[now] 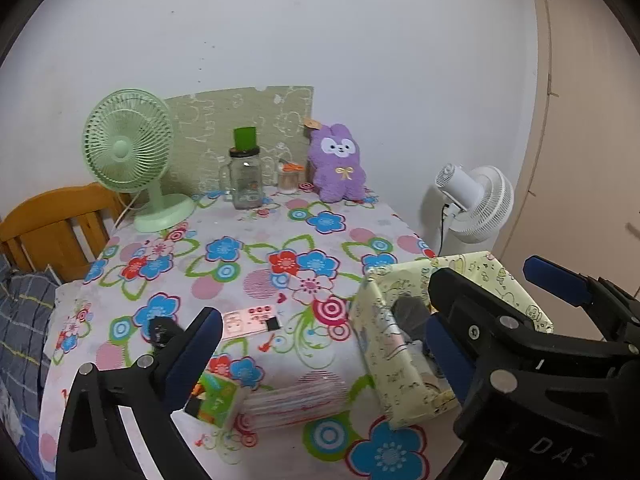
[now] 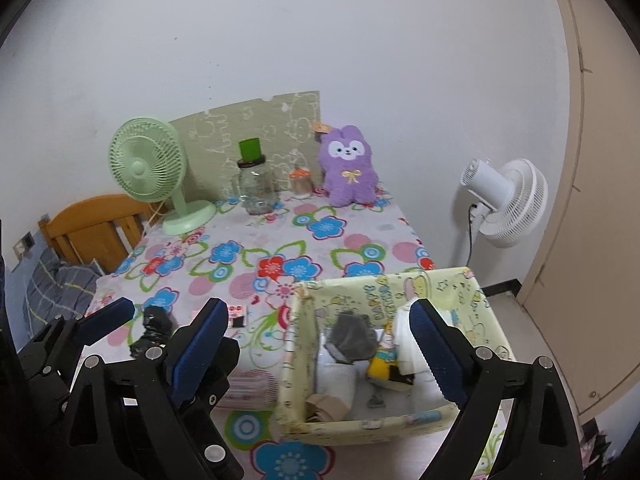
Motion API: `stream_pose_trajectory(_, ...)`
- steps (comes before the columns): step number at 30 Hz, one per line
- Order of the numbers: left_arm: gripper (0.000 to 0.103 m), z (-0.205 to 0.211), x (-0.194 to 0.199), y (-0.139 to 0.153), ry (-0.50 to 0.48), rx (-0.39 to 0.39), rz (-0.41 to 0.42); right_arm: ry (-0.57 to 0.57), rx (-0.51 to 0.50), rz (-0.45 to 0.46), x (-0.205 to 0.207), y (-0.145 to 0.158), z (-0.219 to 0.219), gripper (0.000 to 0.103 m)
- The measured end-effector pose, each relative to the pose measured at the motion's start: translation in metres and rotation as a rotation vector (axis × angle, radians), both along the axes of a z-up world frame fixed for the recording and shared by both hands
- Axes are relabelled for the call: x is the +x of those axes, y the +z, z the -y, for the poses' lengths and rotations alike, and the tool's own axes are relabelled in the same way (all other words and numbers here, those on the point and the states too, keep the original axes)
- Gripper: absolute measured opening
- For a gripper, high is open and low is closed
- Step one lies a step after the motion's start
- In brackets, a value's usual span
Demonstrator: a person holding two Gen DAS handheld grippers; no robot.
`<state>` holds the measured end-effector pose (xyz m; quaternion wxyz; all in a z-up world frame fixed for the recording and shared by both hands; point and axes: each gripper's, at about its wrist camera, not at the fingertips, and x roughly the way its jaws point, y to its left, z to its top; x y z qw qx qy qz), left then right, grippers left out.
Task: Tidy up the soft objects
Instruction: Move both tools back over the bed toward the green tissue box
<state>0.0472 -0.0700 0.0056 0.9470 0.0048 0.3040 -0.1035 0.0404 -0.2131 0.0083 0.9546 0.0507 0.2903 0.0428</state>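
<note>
Meanwhile, both grippers hang with fingers spread wide and empty above the flower-print counter (image 2: 280,240): the left gripper (image 1: 320,344) just left of the pale yellow cartoon-print fabric box (image 2: 486,308), the right gripper (image 2: 316,340) over its open top. Rolled grey, white and yellow soft items (image 2: 352,338) lie inside the box; a crumpled black soft piece (image 2: 154,326) sits left of it. Light and limp, it probably wants a pinch across its bunched middle.

White capitals "DAS" stand on the black body of the right gripper (image 1: 556,304), low at the right edge of the left wrist view, perhaps cut short by the frame; the yellow box (image 2: 372,426) beside it bears coloured printed lettering on its inner wall, too small to read.
</note>
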Motion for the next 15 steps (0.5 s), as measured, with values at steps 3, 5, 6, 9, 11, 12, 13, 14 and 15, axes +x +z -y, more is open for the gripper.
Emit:
stream_pose_trajectory(3, 0.103, -0.010, -0.002, 0.001, 0.015, -0.001, 0.005, 0.011, -0.001, 0.006, -0.002, 0.003, -0.009, 0.094)
stream_pose_trajectory(5, 0.103, -0.016, -0.003, 0.002, 0.025, -0.001, 0.008, 0.021, -0.003, 0.008, -0.002, 0.004, -0.016, 0.094)
stream_pose_trajectory(6, 0.103, -0.020, -0.004, 0.002, 0.031, 0.000, 0.010, 0.025, -0.003, 0.009, -0.002, 0.005, -0.019, 0.094)
stream_pose_trajectory(9, 0.103, -0.028, -0.005, 0.003, 0.050, 0.008, 0.015, 0.039, -0.002, 0.009, -0.002, 0.005, -0.029, 0.094)
stream_pose_trajectory(11, 0.103, -0.034, -0.006, 0.003, 0.061, 0.014, 0.016, 0.050, -0.001, 0.009, -0.002, 0.006, -0.035, 0.094)
stream_pose_trajectory(12, 0.103, -0.038, -0.006, 0.004, 0.067, 0.017, 0.019, 0.055, 0.000, 0.008, -0.002, 0.006, -0.037, 0.094)
stream_pose_trajectory(13, 0.103, -0.040, -0.006, 0.004, 0.072, 0.019, 0.020, 0.060, 0.001, 0.009, -0.001, 0.006, -0.041, 0.094)
stream_pose_trajectory(14, 0.103, -0.043, -0.006, 0.003, 0.077, 0.021, 0.019, 0.064, 0.001, 0.009, -0.001, 0.006, -0.043, 0.094)
stream_pose_trajectory(15, 0.103, -0.045, -0.006, 0.003, 0.080, 0.022, 0.019, 0.068, 0.002, 0.008, -0.001, 0.006, -0.046, 0.094)
